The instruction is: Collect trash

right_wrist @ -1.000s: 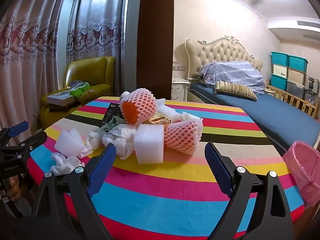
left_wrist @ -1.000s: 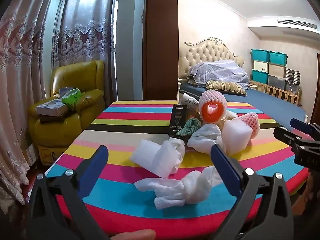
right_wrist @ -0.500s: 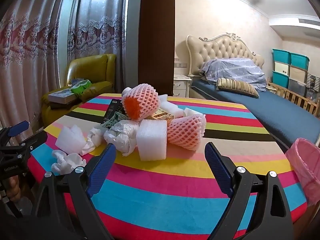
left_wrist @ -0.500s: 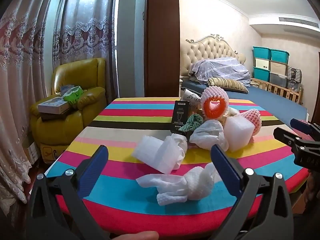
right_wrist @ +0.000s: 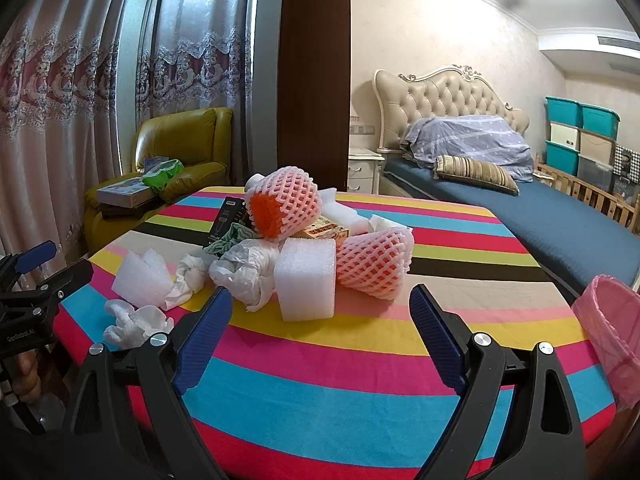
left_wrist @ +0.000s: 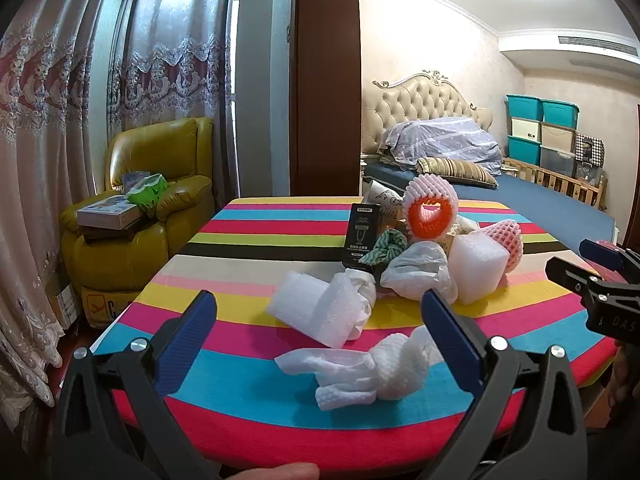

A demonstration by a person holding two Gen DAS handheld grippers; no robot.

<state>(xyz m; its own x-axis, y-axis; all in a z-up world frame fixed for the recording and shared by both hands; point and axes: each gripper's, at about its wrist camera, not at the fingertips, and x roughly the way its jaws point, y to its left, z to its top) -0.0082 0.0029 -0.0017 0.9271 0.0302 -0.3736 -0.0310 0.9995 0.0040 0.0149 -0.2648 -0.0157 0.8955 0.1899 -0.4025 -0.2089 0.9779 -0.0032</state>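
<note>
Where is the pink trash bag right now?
Right wrist view, far right: the pink trash bag hangs past the striped table, edge, beyond the right gripper.

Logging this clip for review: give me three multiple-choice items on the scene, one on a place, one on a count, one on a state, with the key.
1. Where is the pink-lined trash bin?
A. at the striped table's right edge
B. on the yellow armchair
C. on the bed

2. How many pink foam fruit nets lie in the pile?
A. one
B. two
C. four

3. The left gripper is:
A. shut on the white foam block
B. open
C. shut, holding nothing

Key: A, the bin shows at the right wrist view's right margin; B, one net on top, another lower right; B, its jaws stand apart, nothing held.
</note>
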